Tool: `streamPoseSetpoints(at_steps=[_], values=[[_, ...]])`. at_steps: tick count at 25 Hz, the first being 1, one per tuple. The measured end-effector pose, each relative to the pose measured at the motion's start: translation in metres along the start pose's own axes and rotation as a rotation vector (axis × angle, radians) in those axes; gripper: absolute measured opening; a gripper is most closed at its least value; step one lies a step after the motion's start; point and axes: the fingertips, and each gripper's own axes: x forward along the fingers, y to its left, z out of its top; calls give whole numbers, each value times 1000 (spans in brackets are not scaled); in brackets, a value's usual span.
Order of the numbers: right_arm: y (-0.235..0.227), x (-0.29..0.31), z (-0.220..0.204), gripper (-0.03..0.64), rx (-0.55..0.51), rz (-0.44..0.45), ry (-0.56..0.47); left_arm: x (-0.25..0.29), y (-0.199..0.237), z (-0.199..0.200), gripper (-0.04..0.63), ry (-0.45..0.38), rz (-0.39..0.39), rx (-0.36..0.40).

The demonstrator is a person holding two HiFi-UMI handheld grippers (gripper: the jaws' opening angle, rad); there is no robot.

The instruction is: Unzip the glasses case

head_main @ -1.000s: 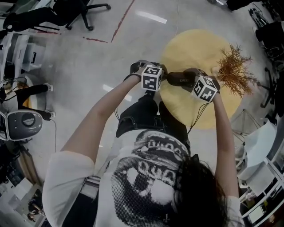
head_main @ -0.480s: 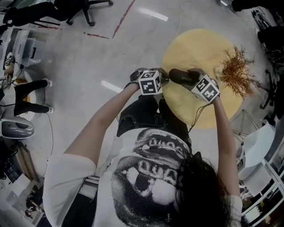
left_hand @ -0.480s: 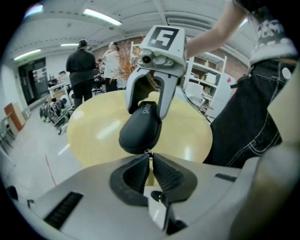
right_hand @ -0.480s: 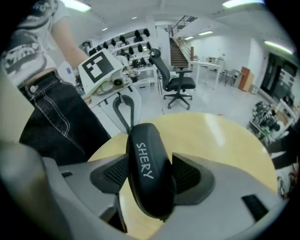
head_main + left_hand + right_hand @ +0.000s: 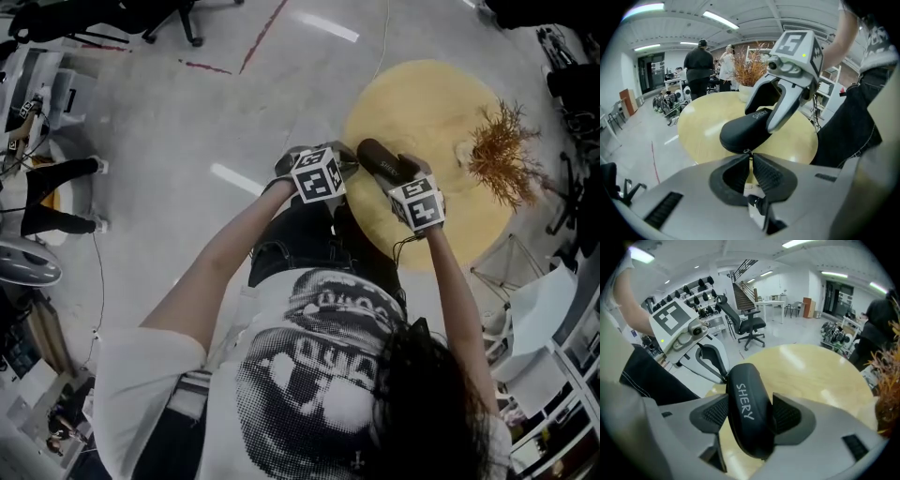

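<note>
A black glasses case (image 5: 378, 157) marked "SHERY" is held above the near edge of the round yellow table (image 5: 441, 94). My right gripper (image 5: 750, 413) is shut across the case's (image 5: 749, 416) middle, its pads pressing both sides. My left gripper (image 5: 750, 157) is shut at the case's (image 5: 743, 132) end, pinching the small zipper pull (image 5: 748, 151) between its fingertips. In the head view the left gripper (image 5: 343, 162) sits at the case's left and the right gripper (image 5: 401, 175) at its right. Whether the zip has parted cannot be seen.
A dried brown plant (image 5: 502, 155) in a pale pot stands at the table's far right. People stand beyond the table (image 5: 701, 63). An office chair (image 5: 749, 326) and desks are on the floor behind, and white furniture (image 5: 544, 319) is at right.
My right gripper has swung nearer to the person, turning the case to lie diagonally. The left gripper has hardly moved and still pinches the case's end.
</note>
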Motion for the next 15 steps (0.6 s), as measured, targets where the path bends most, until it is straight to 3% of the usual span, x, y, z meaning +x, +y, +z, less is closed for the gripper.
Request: streamPoseSetpoints(at_steps=[3,10,15], values=[[7,1,-1,296,-67,-32,17,4,-2,-6,28,11,18,-25],[0,1,10,308,-170,83,69,-3,22,-6,28,28,55,22],[-7,7,26,307,-104,200,72,-8,54,-5,28,71,85,102]])
